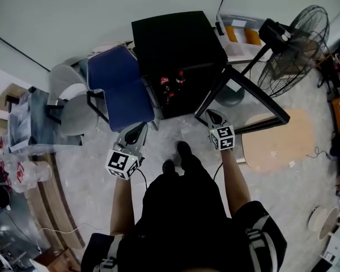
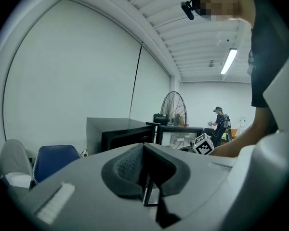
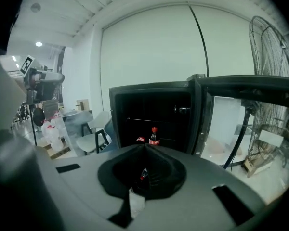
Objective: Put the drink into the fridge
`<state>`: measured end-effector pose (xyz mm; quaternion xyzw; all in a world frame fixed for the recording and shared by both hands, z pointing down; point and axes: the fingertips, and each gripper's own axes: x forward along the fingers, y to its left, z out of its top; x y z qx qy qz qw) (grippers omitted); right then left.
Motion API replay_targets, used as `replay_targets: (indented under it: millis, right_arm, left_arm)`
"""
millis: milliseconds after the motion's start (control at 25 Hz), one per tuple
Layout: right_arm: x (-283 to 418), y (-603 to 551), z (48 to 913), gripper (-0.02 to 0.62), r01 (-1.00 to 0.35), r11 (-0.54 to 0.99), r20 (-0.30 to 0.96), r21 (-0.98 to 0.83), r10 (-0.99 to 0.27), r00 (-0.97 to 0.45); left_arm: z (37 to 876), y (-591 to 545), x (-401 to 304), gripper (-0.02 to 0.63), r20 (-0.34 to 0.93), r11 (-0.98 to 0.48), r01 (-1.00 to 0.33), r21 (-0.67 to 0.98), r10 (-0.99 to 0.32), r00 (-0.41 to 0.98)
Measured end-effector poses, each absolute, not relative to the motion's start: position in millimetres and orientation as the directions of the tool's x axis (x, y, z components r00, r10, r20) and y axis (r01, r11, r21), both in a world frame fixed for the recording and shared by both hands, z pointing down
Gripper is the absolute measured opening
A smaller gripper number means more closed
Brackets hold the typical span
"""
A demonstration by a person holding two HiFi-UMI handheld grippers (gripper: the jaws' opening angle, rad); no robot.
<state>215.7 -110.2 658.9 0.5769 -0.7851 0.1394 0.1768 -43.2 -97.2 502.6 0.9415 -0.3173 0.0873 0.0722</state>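
A small black fridge stands on the floor ahead with its glass door swung open to the right. Cola bottles with red caps stand inside; the right gripper view shows one upright on a shelf. My left gripper is shut and empty, low in front of the fridge's left side, beside the blue chair. My right gripper is shut with nothing in it, close to the open door's inner edge and pointing into the fridge. Seen from the left gripper, the fridge lies ahead.
A blue chair stands against the fridge's left side, with grey chairs further left. A standing fan is behind the door. A round wooden board lies on the floor at right. A table and packed bottles are at far left.
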Motion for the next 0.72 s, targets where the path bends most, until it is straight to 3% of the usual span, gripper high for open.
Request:
replay_targets:
  millis: [720]
  right_arm:
    - [203,-32,625,0.002,-0.977,0.197,0.387,0.085,-0.910,-0.150]
  left_arm:
    - [506,-58,-51,0.000,0.223,-0.860,-0.507,0.055,-0.484,0.846]
